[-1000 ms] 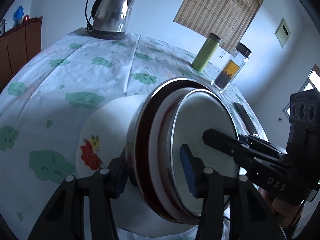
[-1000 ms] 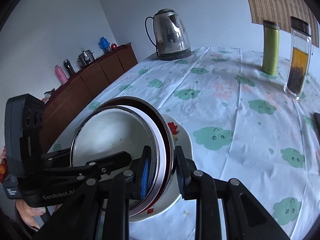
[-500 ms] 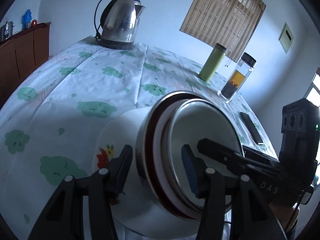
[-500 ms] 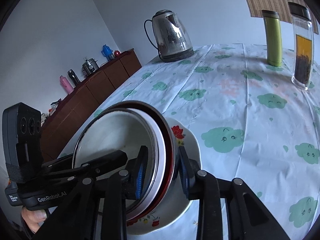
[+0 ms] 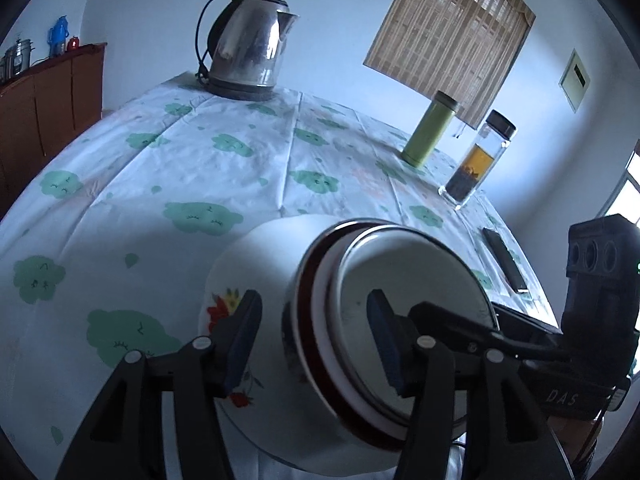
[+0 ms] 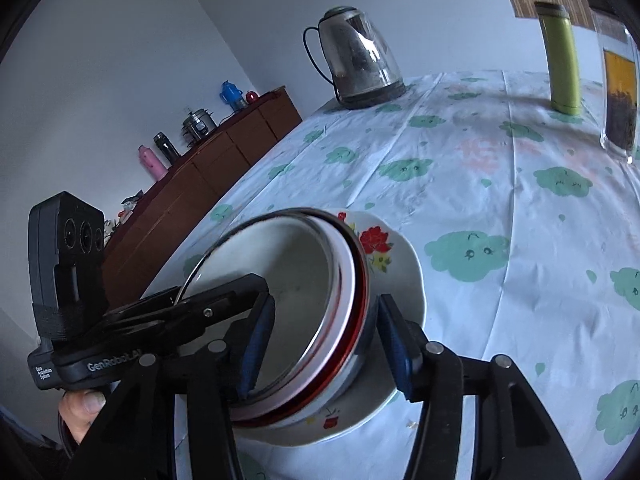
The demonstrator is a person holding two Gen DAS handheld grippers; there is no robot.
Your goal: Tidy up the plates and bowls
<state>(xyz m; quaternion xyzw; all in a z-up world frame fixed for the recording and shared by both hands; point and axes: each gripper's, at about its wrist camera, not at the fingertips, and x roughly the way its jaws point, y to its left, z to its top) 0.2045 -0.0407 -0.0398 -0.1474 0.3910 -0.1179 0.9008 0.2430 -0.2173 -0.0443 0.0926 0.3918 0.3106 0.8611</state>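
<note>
On the cloud-print tablecloth (image 5: 192, 168), your nested bowls (image 5: 400, 304) sit on the floral plate (image 5: 248, 276).
Left gripper (image 5: 314, 340) and right gripper (image 6: 326, 340) straddle the rim at 6 o'clock, jaws opening, pads clear.

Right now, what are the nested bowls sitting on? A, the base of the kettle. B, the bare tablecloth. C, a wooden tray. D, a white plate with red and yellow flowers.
D: the nested bowls rest on the flowered white plate, whose rim with its red and yellow flowers shows around them on the cloud-print tablecloth.
</note>
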